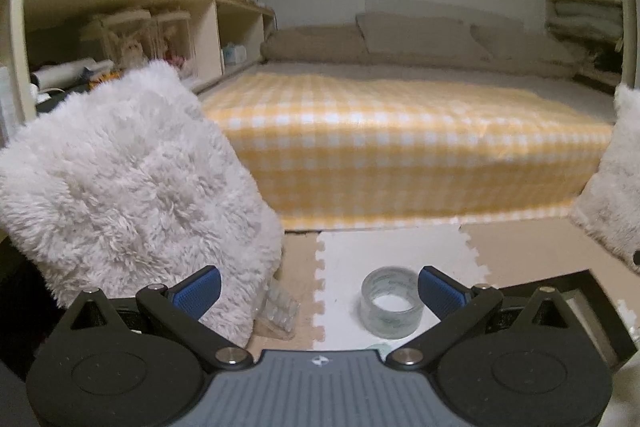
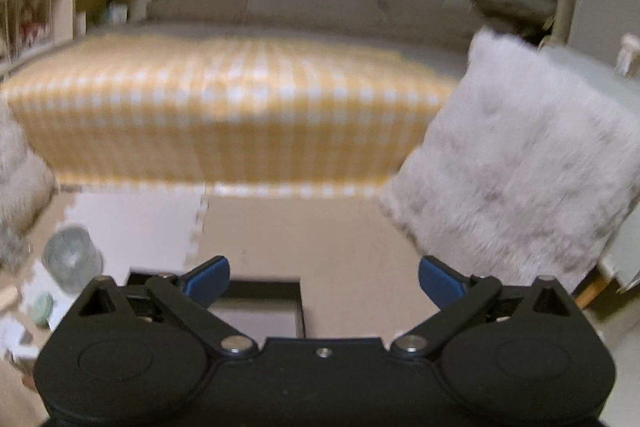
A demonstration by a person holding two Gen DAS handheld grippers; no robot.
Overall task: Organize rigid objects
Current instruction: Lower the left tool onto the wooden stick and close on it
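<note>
Tape roll (image 1: 391, 303) lies on the white foam floor mat (image 1: 400, 251), just ahead of the left tool (image 1: 320, 293) — its blue pads spread wide, empty. Right tool (image 2: 324, 283) gapes too, holding nothing.

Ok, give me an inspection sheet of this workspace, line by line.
Surface: foam puzzle floor mat, white and beige tiles.
Job's things: clear tape roll upright on the white tile; black tray on the beige tile.
Clutter: clear plastic piece beside the fluffy white cushion; small green item, too blurred to identify.
Grippers: left gripper open, empty; right gripper open, empty.
Cables: nothing seen.
Surroundings: yellow checked bed, wooden shelves.
</note>
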